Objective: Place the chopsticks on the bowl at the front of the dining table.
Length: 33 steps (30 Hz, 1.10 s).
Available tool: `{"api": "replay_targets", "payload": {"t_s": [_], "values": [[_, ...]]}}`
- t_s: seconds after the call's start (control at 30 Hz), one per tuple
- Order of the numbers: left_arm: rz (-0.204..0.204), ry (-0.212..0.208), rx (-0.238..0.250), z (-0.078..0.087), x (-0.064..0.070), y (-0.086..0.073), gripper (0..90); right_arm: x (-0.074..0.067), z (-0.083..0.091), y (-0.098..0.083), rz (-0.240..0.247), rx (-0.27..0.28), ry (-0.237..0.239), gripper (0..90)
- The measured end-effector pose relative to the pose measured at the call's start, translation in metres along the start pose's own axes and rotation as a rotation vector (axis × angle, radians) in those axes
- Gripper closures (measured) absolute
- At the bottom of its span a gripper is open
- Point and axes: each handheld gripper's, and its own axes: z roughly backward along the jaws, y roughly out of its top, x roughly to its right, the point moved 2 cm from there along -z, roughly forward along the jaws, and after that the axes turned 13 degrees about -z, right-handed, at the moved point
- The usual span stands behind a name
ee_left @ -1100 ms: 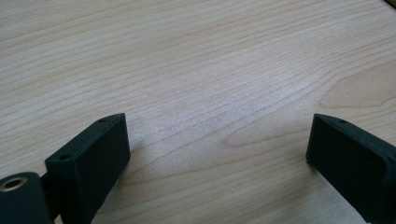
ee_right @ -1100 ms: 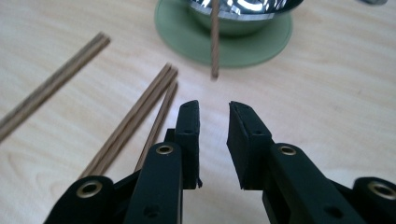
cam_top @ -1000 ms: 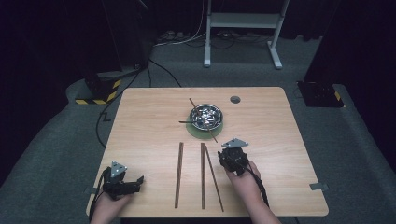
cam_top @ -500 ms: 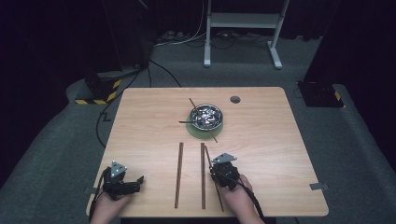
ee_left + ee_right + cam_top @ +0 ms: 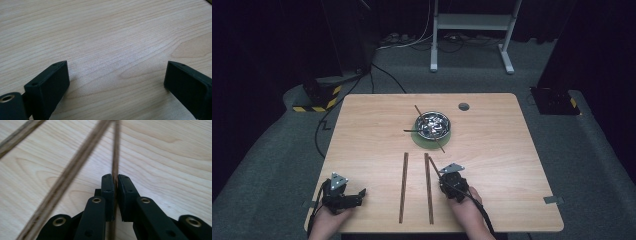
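Gripping a thin wooden chopstick (image 5: 115, 157), the right gripper (image 5: 446, 179) sits low on the tabletop (image 5: 512, 150) near the person's edge; its fingers (image 5: 108, 190) have just been closing and now pinch the stick between them. In the high view that stick (image 5: 432, 165) runs at a slant from the gripper toward a second chopstick (image 5: 428, 195), and a third (image 5: 403, 187) lies just left of it. Farther up stands a metal bowl (image 5: 433, 125) on a green mat (image 5: 419, 142), with a few sticks already resting across it. So, as I judge it, some are delivered and three remain, one now in hand but not lifted. The left gripper (image 5: 343, 196) rests well apart, fingers (image 5: 50, 85) wide open on nothing.
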Motion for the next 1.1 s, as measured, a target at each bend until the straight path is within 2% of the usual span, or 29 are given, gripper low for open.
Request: {"api": "replay_targets", "payload": {"t_s": [0.03, 0.17, 0.2, 0.23, 0.4, 0.5, 0.67, 0.8, 1.1], "values": [[0.0, 0.0, 0.0, 0.0, 0.0, 0.0, 6.1, 0.0, 0.0, 0.0, 0.0, 0.0, 0.0, 83.3], [0.0, 0.001, 0.0, 0.0, 0.0, 0.0, 6.1, 0.016, 0.001, 0.001, -0.024, 0.01, -0.024, 83.4], [0.0, 0.001, 0.0, 0.0, 0.0, 0.0, 6.1, 0.025, 0.002, 0.002, -0.047, 0.01, -0.038, 83.4], [0.0, 0.001, 0.0, 0.0, 0.0, 0.0, 6.1, 0.025, 0.002, 0.002, -0.047, 0.01, -0.038, 83.4], [0.0, 0.001, 0.0, 0.0, 0.0, 0.0, 6.1, 0.05, 0.006, 0.002, -0.078, 0.014, -0.076, 83.4], [0.0, 0.001, 0.0, 0.0, 0.0, 0.0, 6.1, 0.068, 0.009, 0.002, -0.115, 0.018, -0.09, 83.3], [0.0, 0.001, 0.0, 0.0, 0.0, 0.0, 6.1, 0.079, 0.011, 0.002, -0.128, 0.021, -0.105, 81.0], [0.0, 0.001, 0.0, 0.0, 0.0, 0.0, 6.1, 0.085, 0.012, 0.002, -0.137, 0.016, -0.084, 74.6], [0.0, 0.001, 0.0, 0.0, 0.0, 0.0, 6.0, 0.085, 0.014, 0.002, -0.125, -0.01, -0.065, 72.3]]}}
